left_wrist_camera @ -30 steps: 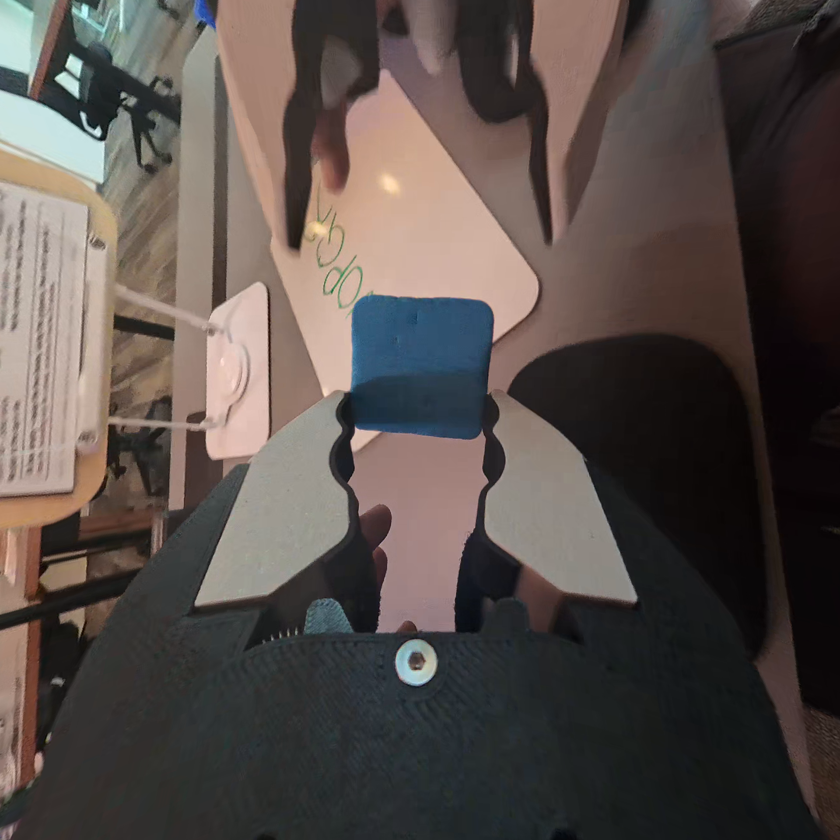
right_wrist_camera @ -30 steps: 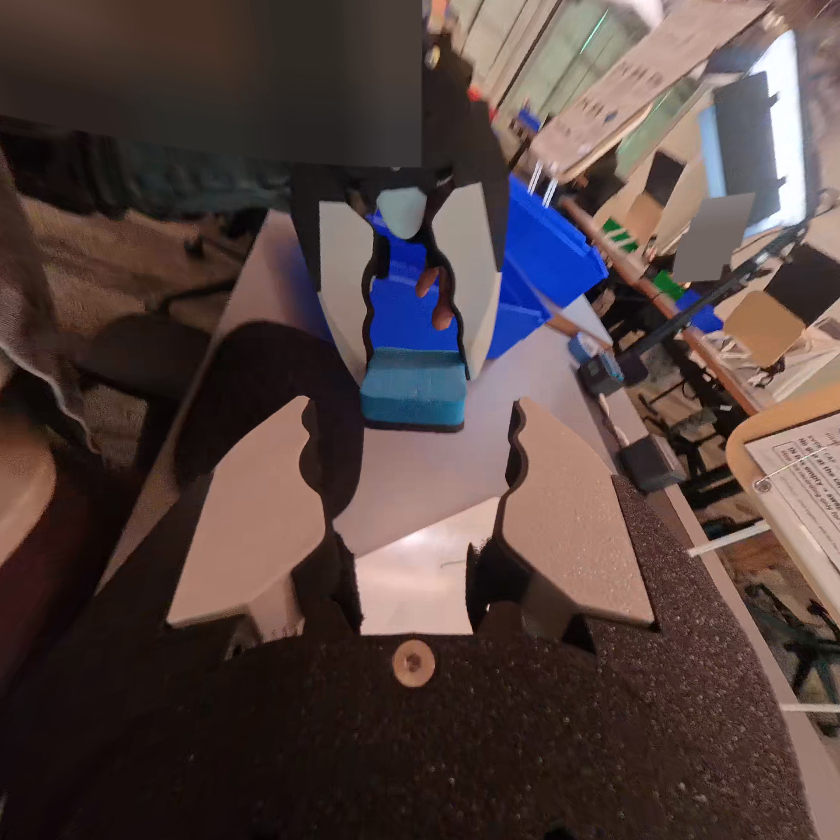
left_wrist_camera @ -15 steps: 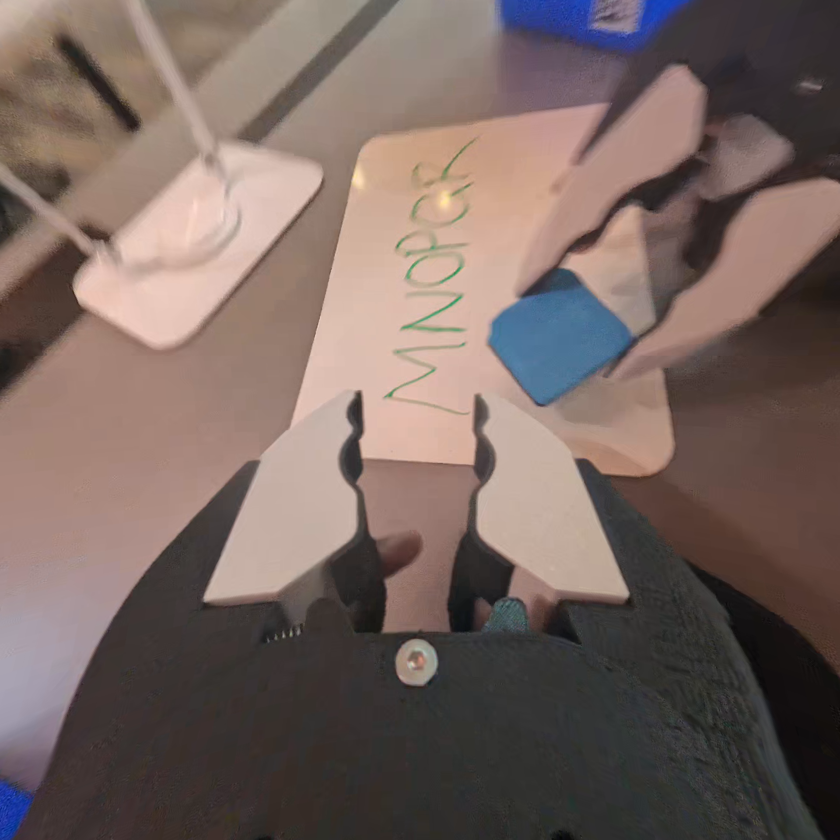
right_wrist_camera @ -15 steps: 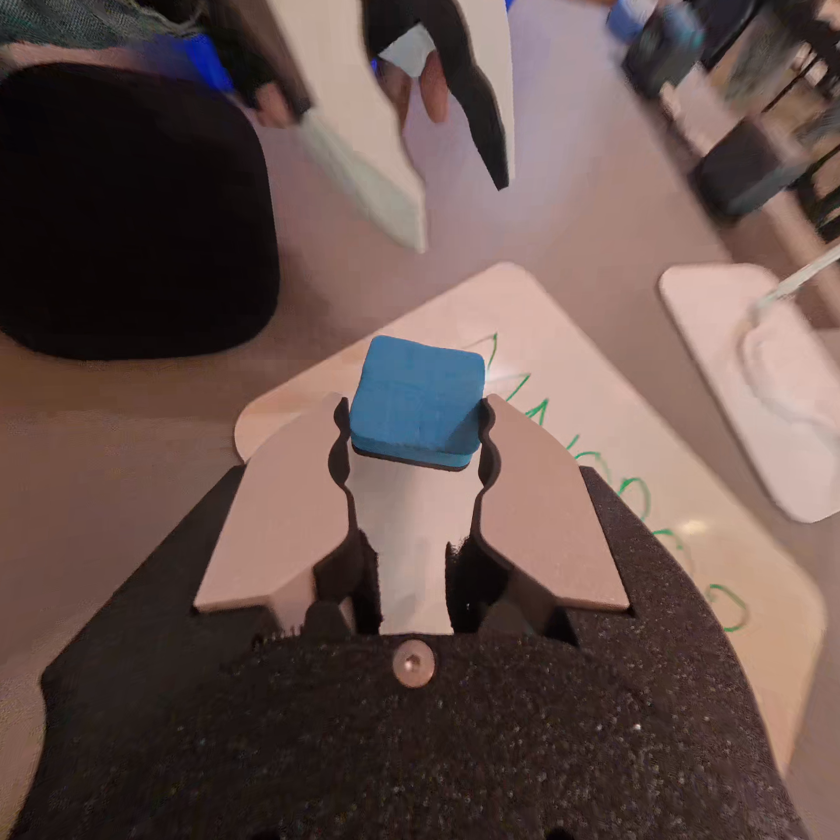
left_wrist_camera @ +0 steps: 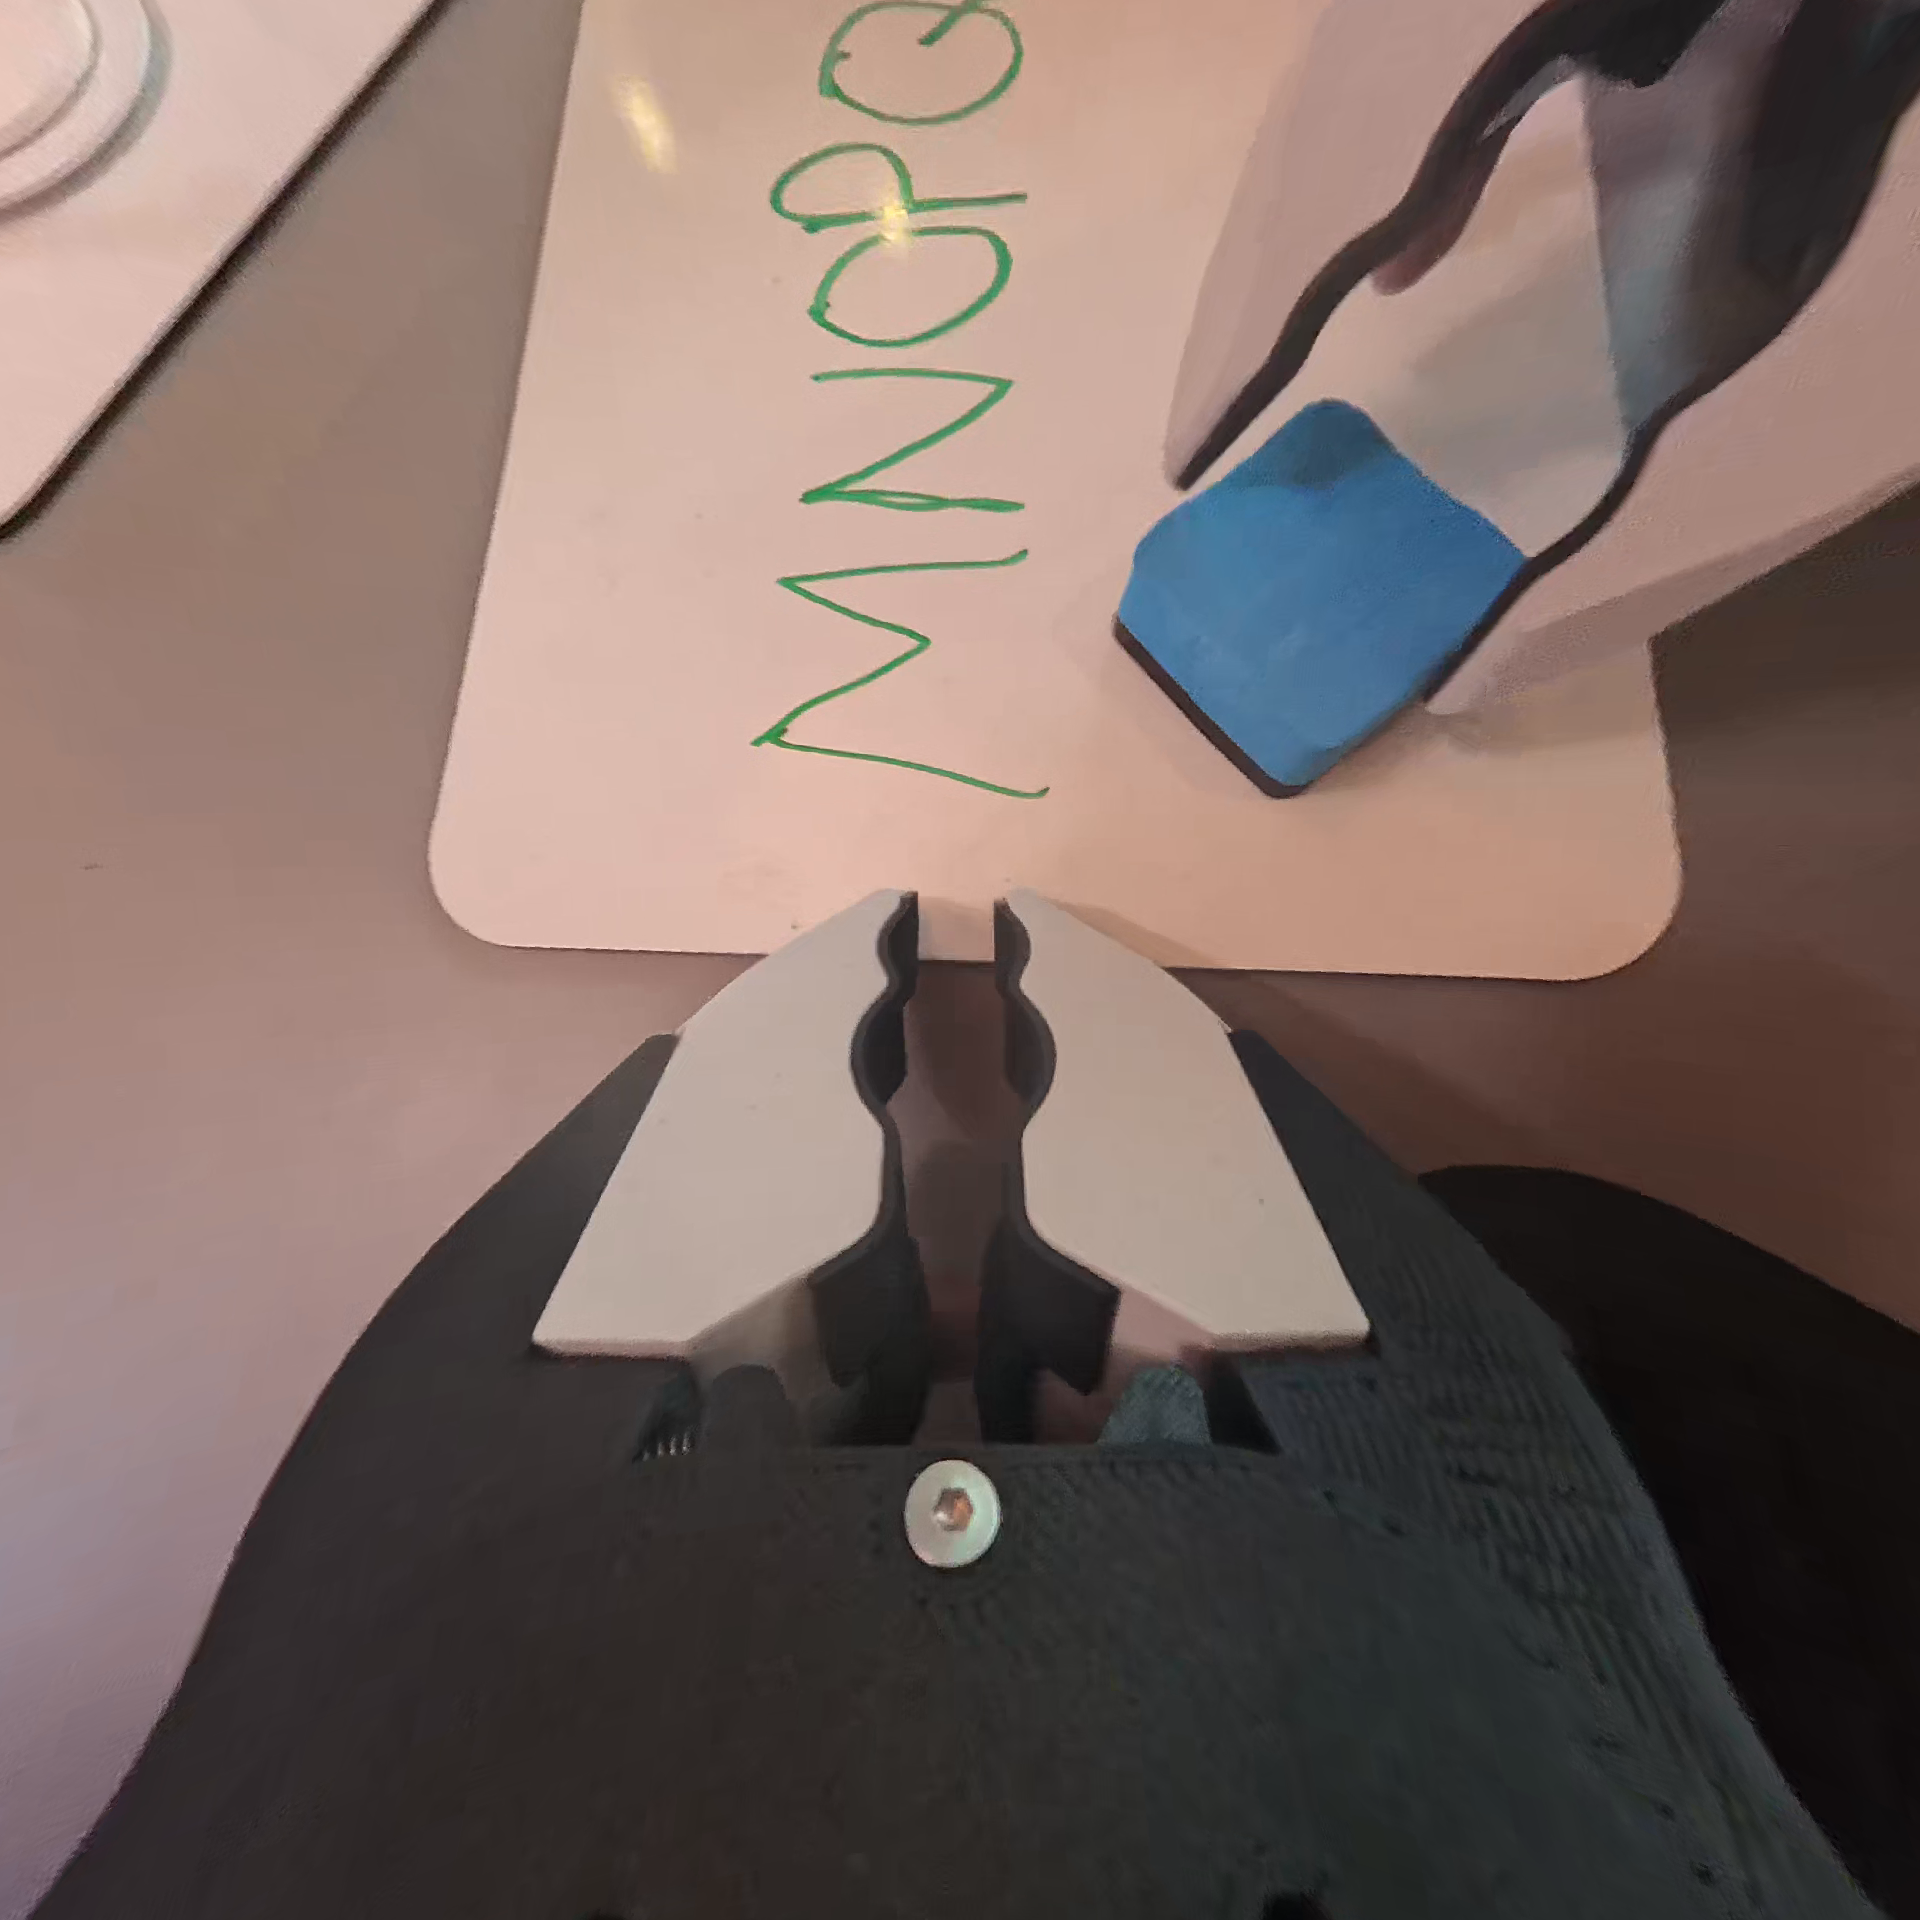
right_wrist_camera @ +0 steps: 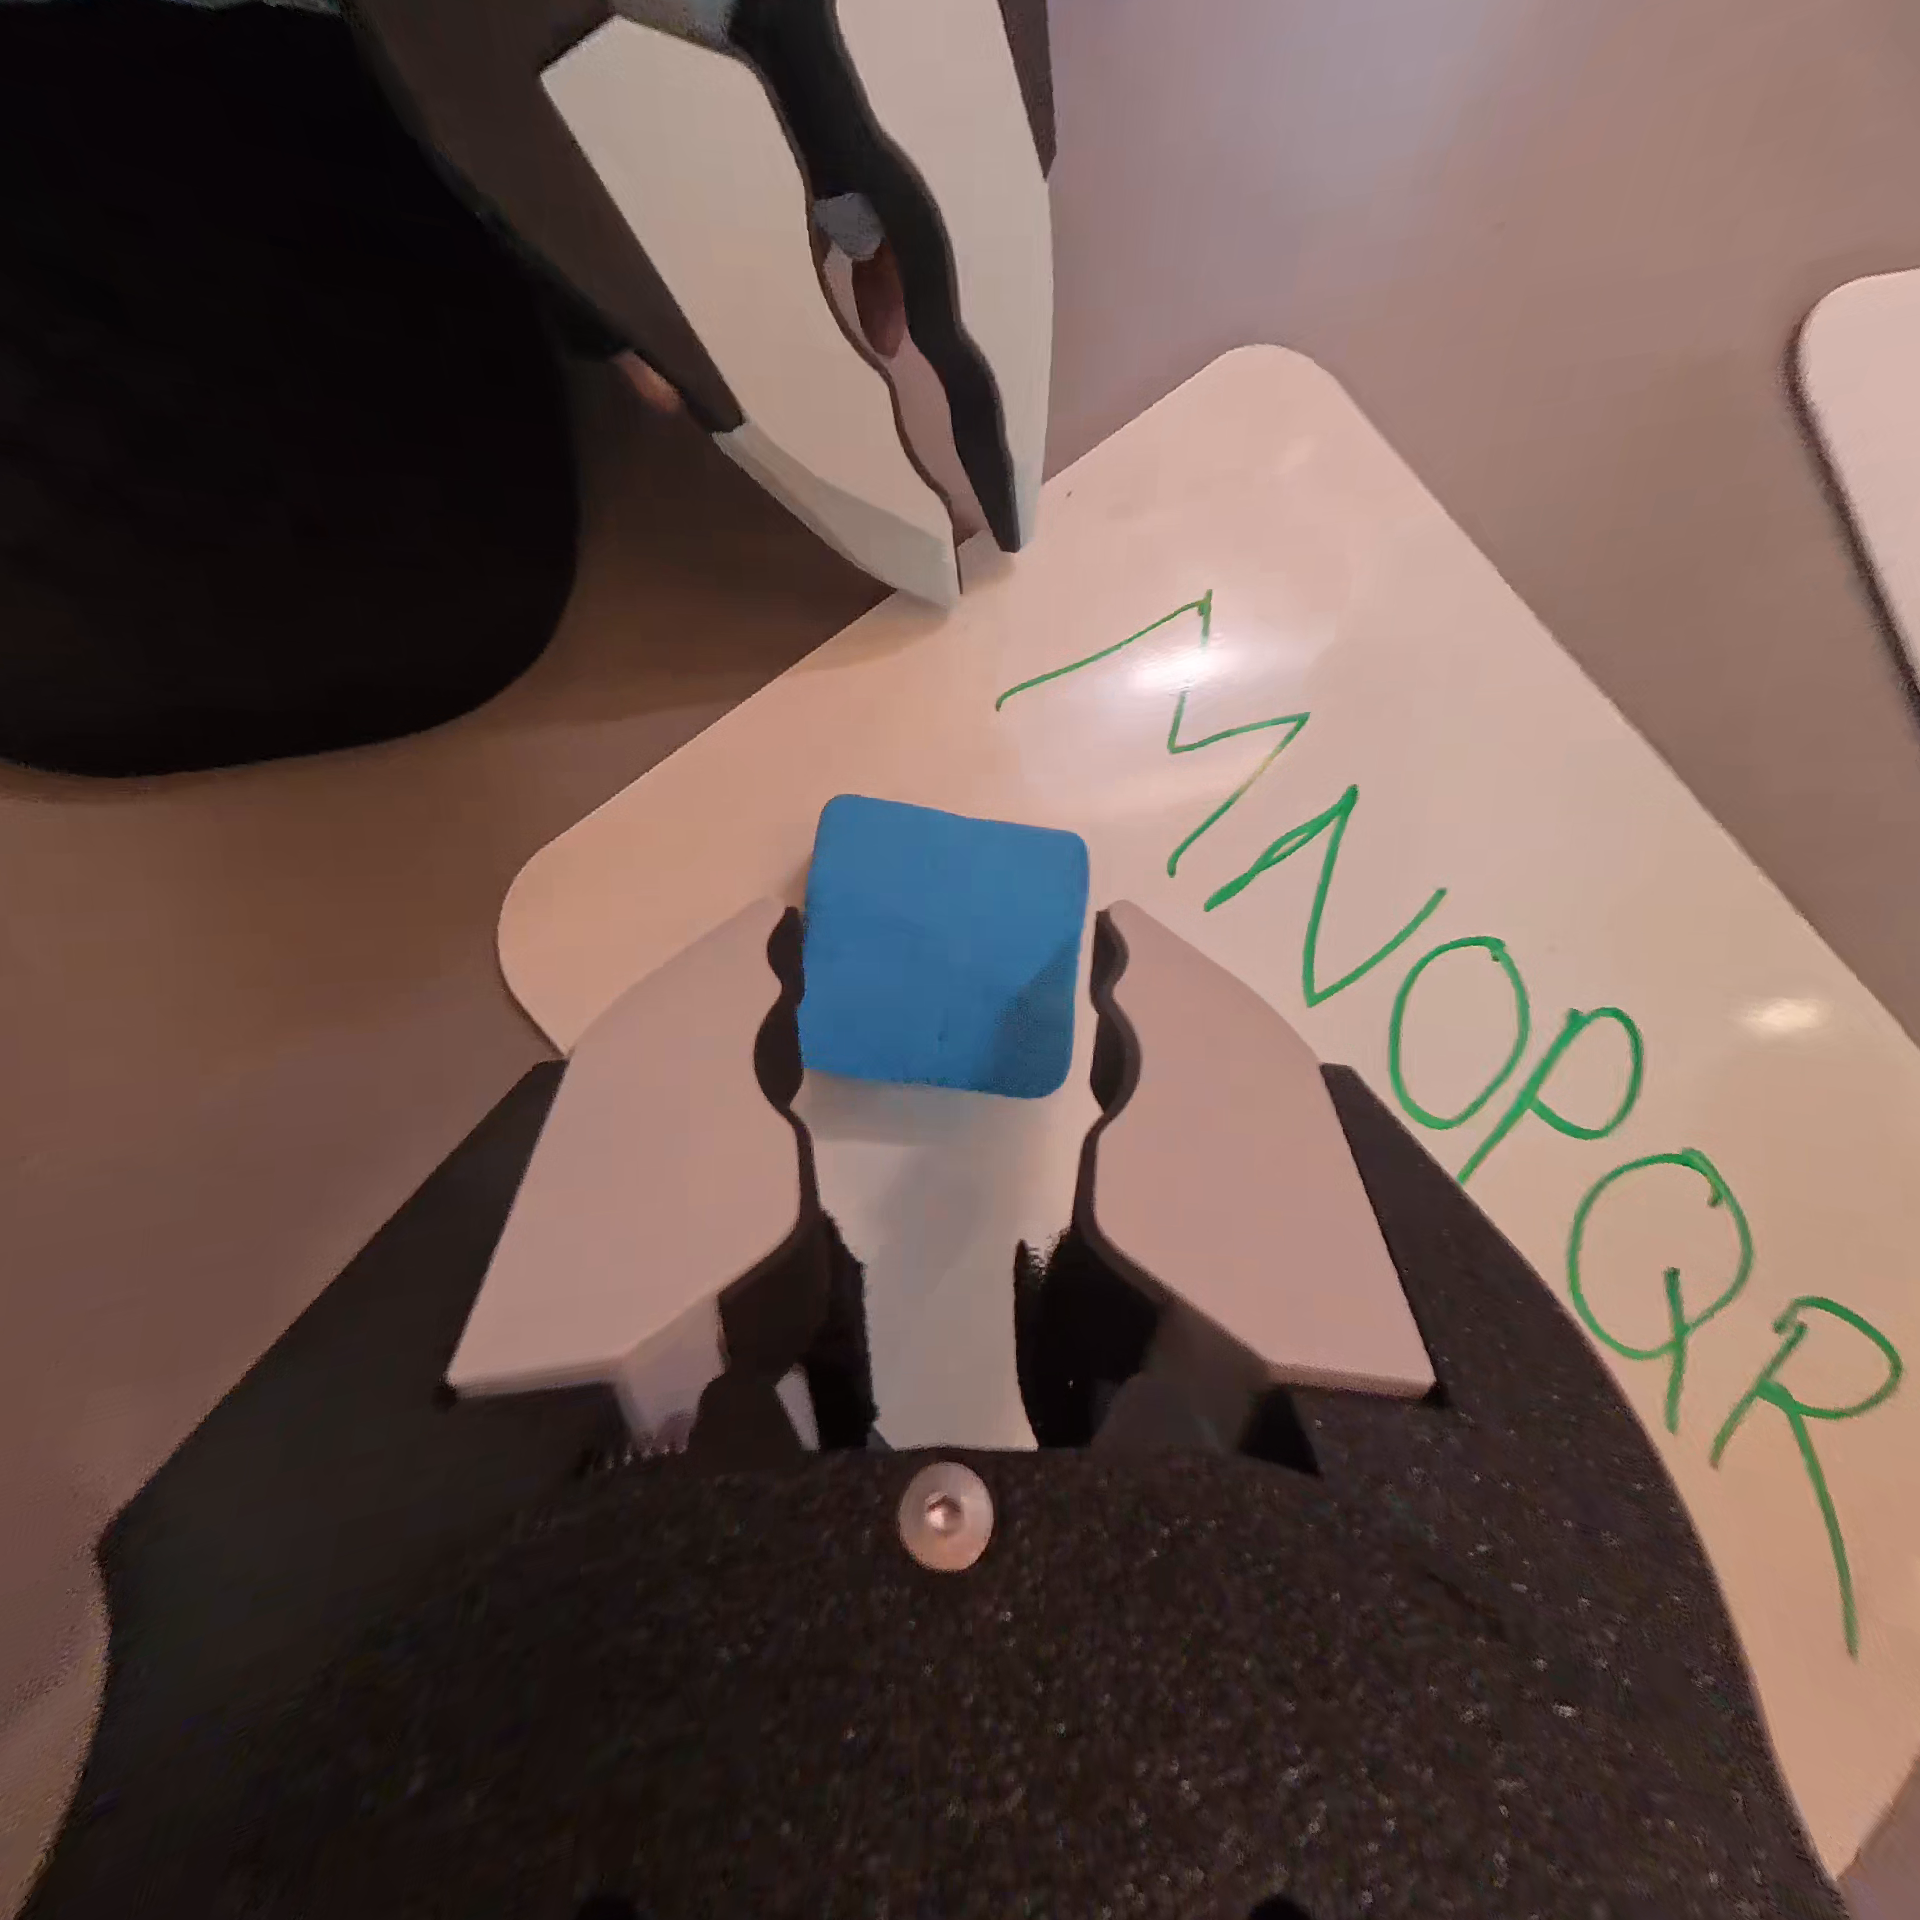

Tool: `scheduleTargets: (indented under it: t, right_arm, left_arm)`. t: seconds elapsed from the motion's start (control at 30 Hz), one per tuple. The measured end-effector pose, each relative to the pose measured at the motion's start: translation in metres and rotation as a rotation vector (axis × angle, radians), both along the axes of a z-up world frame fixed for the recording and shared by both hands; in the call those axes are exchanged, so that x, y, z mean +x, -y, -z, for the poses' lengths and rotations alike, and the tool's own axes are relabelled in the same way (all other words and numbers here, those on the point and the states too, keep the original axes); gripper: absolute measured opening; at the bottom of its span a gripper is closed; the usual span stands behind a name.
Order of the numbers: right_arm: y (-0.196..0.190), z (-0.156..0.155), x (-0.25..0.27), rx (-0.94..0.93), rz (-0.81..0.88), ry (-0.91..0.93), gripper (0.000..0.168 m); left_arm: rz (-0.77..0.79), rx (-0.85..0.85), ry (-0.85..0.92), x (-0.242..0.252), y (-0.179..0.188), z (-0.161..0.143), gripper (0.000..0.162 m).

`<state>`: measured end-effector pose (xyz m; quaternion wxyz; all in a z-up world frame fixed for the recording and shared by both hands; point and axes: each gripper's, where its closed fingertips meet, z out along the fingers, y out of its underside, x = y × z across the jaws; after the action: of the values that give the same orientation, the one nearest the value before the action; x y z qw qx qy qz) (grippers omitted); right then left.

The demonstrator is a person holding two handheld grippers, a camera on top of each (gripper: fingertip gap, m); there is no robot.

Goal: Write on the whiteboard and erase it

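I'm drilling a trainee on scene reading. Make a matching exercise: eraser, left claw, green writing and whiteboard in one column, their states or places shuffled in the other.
Things:
1. blue eraser
2. left claw
3. green writing
4. whiteboard

States or places:
A. lies flat on the table
B. gripped by the right claw
C. nearly closed, empty, tips at the board's edge
D. whole and unsmudged, running along the board

Pairs: 1-B, 2-C, 3-D, 4-A
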<state>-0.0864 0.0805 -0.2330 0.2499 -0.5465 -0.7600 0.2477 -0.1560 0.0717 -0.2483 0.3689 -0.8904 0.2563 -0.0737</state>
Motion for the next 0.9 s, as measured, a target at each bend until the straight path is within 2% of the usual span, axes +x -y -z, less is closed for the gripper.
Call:
scheduleTargets:
  t: [0.1,0.23,0.37,0.47,0.57,0.63,0.7,0.77,0.9]
  right_arm:
    - [-0.003,0.001,-0.004,-0.024,0.002,0.031,0.051]
    - [-0.013,0.004,-0.018,-0.057,-0.001,0.070,0.051]
    - [-0.013,0.012,-0.025,-0.160,0.002,0.193,0.054]
    - [-0.021,0.010,-0.041,-0.083,-0.022,0.144,0.053]
    - [-0.041,0.007,-0.067,-0.018,0.046,0.085,0.053]
    - [-0.046,0.008,-0.083,-0.046,0.075,0.066,0.053]
    - [-0.020,0.011,-0.080,-0.168,-0.027,0.146,0.053]
    - [-0.018,0.012,-0.073,-0.140,-0.107,0.192,0.053]
    - [-0.072,0.012,-0.083,-0.115,0.113,0.195,0.053]
  left_arm:
    - [0.019,-0.033,0.066,0.006,0.004,0.001,0.001]
    - [0.029,-0.034,0.064,0.007,0.004,0.002,0.001]
    - [0.026,-0.035,0.074,0.007,0.004,0.002,0.002]
    - [0.028,-0.034,0.076,0.006,0.004,0.002,0.002]
    - [0.031,-0.031,0.074,0.006,0.004,0.002,0.002]
    - [0.032,-0.031,0.080,0.006,0.004,0.002,0.002]
    - [0.029,-0.031,0.083,0.006,0.004,0.002,0.001]
    - [0.030,-0.027,0.076,0.005,0.004,0.002,0.002]
    - [0.032,-0.026,0.075,0.005,0.004,0.002,0.001]
